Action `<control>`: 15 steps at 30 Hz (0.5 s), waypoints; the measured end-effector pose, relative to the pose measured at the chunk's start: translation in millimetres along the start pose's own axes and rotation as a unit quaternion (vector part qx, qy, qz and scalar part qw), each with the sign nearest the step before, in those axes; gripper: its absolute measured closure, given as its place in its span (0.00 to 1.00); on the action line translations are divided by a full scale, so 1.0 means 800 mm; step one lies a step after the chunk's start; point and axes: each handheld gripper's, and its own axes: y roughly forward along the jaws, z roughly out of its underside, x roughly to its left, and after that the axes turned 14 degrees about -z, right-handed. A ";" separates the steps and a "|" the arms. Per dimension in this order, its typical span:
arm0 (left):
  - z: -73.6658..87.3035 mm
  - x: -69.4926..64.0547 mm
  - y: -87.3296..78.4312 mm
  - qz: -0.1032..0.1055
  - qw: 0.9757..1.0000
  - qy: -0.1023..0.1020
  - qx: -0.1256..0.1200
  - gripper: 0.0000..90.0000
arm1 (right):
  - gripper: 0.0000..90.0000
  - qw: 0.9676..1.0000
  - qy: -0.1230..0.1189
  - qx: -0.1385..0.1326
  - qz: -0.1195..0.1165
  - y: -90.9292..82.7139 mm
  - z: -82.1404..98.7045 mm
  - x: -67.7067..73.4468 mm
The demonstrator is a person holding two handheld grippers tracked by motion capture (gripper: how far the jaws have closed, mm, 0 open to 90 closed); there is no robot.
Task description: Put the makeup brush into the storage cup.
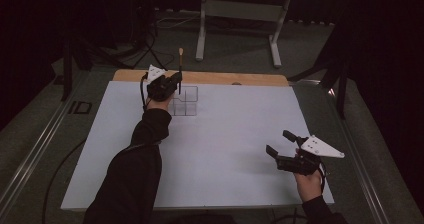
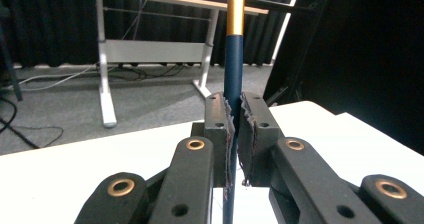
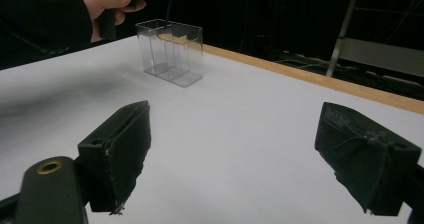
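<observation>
Brush (image 2: 233, 59): smooth handle, dark blue satin lower part, glossy gold-orange upper part. Left gripper (image 2: 233, 134): matt black plastic links, brass-look rivets, rough frayed pads. Right gripper (image 3: 240, 159): same matt black plastic, pads scuffed and coarse. Organizer box (image 3: 170, 51): clear glossy plastic with dividers. Table (image 1: 225, 149): matt white smooth sheet, far edge bare light wood. Sleeve (image 1: 135, 174): black cloth

The clear box (image 1: 185, 100) stands on the table (image 1: 230, 149), near its far edge.
</observation>
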 end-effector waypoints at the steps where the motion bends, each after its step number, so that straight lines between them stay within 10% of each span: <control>1: 0.001 0.000 0.000 -0.003 1.000 0.003 0.002 0.93 | 0.16 1.000 0.001 0.000 0.000 0.000 0.000 0.000; 15: 0.013 -0.006 0.004 -0.032 0.999 0.007 0.038 0.93 | 0.16 1.000 0.001 -0.002 -0.002 -0.001 0.000 0.000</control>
